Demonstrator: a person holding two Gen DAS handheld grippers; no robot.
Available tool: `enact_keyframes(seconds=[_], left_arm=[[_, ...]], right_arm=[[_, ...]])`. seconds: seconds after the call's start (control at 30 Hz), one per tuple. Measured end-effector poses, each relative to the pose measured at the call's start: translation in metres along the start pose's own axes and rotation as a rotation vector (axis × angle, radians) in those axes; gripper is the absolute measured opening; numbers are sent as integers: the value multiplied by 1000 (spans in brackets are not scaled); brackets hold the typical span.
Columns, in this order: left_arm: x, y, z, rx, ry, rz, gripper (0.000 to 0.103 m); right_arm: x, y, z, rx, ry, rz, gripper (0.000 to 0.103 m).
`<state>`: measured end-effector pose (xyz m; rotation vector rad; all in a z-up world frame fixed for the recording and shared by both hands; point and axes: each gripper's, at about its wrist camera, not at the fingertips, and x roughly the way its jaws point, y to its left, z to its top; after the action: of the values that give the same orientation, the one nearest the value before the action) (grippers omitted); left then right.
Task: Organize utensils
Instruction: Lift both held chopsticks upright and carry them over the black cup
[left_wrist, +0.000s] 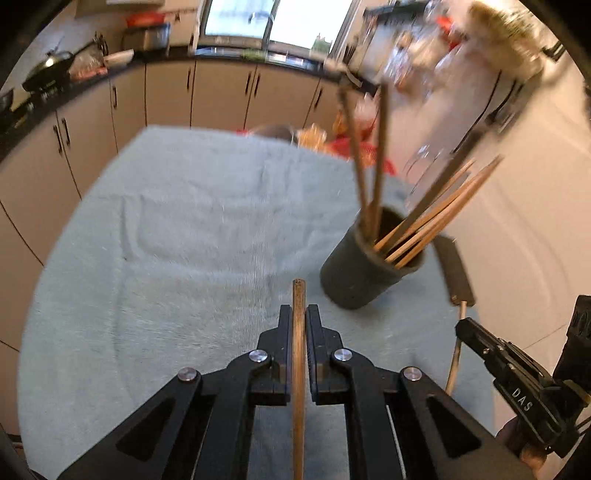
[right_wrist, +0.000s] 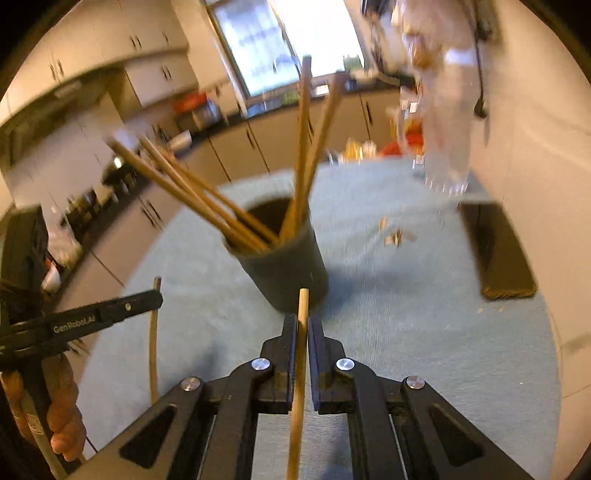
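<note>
Both my grippers carry one chopstick each: left gripper (left_wrist: 298, 317) pinches a darker chopstick (left_wrist: 298, 354), right gripper (right_wrist: 303, 328) pinches a paler one (right_wrist: 301, 354), tips poking fwd past the jaws. Dark holder cup (left_wrist: 360, 273) stands just ahead on the blue-grey towel (left_wrist: 166, 240), already w/ several sticks leaning in it. Sticks look light, stiff, smooth, so prob. slippery; I'd grip mid-shaft. Cup may tip easily. Writing: "DAS" on right gripper, "GenRobot.AI" on left.
</note>
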<state>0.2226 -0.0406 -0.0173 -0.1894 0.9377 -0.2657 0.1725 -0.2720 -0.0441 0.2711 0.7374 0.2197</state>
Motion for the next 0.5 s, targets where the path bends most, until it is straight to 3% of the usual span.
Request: enact_keyframes(seconds=[0.27, 0.5], left_arm=[[-63, -21, -28, 12, -146, -14, 7], [-103, -22, -28, 28, -224, -48, 7]], right_arm=[[-68, 14, 5, -21, -205, -15, 7], [-85, 21, 8, -21, -251, 2, 7]])
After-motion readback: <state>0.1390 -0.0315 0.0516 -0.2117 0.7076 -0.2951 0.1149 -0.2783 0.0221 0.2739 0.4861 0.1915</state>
